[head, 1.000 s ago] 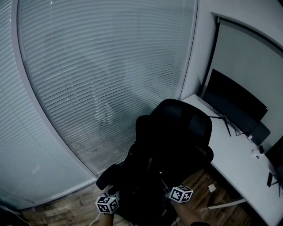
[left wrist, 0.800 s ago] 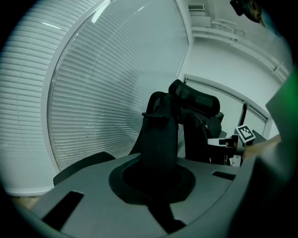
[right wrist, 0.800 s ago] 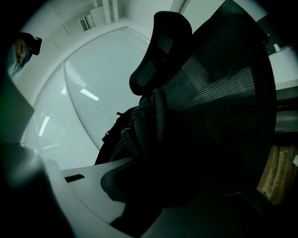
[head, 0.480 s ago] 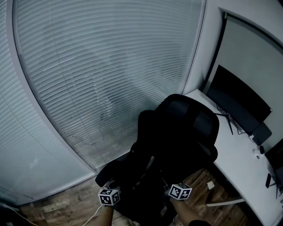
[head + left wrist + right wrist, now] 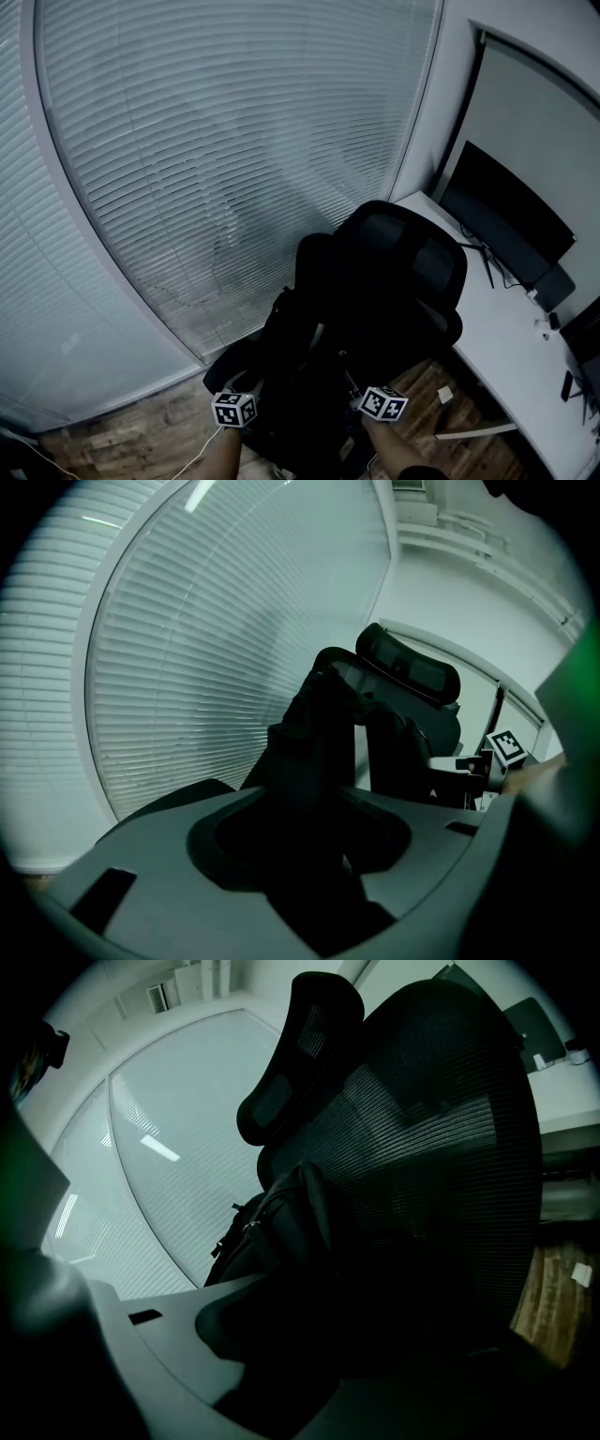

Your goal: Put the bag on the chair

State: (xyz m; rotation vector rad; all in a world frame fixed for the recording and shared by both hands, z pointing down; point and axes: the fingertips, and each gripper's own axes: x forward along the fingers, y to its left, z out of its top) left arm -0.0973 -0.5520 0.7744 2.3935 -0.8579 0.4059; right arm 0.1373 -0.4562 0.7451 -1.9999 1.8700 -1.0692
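Left claw point(image 5: 302, 850), jaws just opening, straddles bag point(image 5: 314, 733) on chair point(image 5: 412, 672).

Grey-bodied left gripper point(image 5: 305, 808) and right gripper point(image 5: 300, 1335) bear black-and-white marker cubes point(image 5: 234, 409).

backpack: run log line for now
backpack: upright on office chair | left hand-held gripper: jaws just opening, backpack between | right hand-held gripper: jaws just opening, backpack between

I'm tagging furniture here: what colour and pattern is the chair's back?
Black fine mesh; the chair back shows best in the right gripper view.
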